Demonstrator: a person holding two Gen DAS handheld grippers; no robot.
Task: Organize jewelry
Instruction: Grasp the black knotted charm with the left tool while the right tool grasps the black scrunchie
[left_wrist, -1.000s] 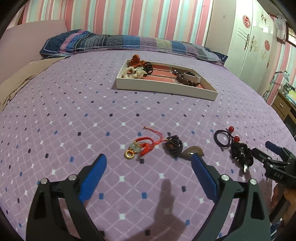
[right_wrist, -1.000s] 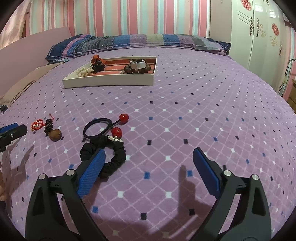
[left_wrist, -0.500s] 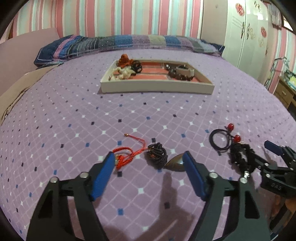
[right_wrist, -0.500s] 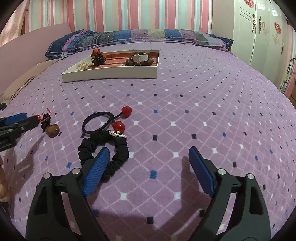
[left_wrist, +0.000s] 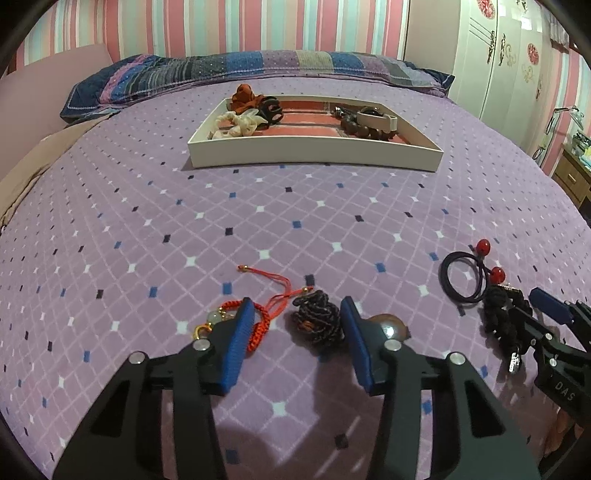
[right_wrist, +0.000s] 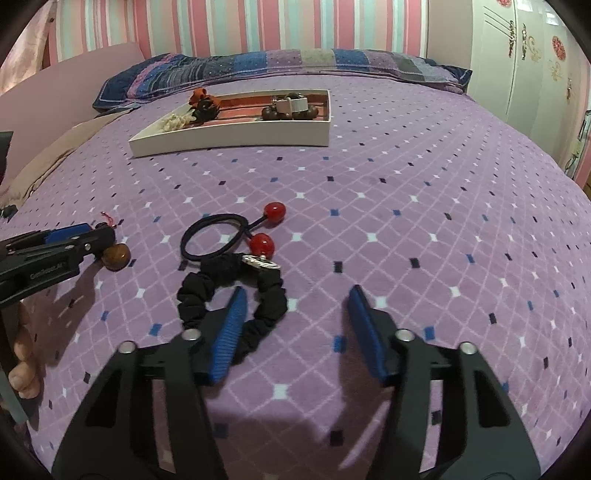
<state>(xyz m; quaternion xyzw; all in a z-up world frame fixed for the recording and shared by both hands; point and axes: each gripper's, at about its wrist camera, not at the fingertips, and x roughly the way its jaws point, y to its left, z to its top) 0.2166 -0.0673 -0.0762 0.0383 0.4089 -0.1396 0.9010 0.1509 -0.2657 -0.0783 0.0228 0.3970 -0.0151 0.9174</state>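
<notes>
On the purple diamond-patterned bedspread (left_wrist: 295, 221), the left gripper (left_wrist: 297, 314) has just been closing its blue pads around a dark braided cord bundle (left_wrist: 317, 321), which sits between them not yet pinched, while the left finger covers part of a red woven cord bracelet (left_wrist: 258, 325) and the right finger half hides a brown polished bead (right_wrist: 116, 255). The right gripper (right_wrist: 297, 299), jaws also just closing but still spread, has its left finger over a black fabric scrunchie (right_wrist: 271, 299), whose near arc is hidden. Far back sits the white shallow tray (left_wrist: 314, 157), its contents hard to make out.
</notes>
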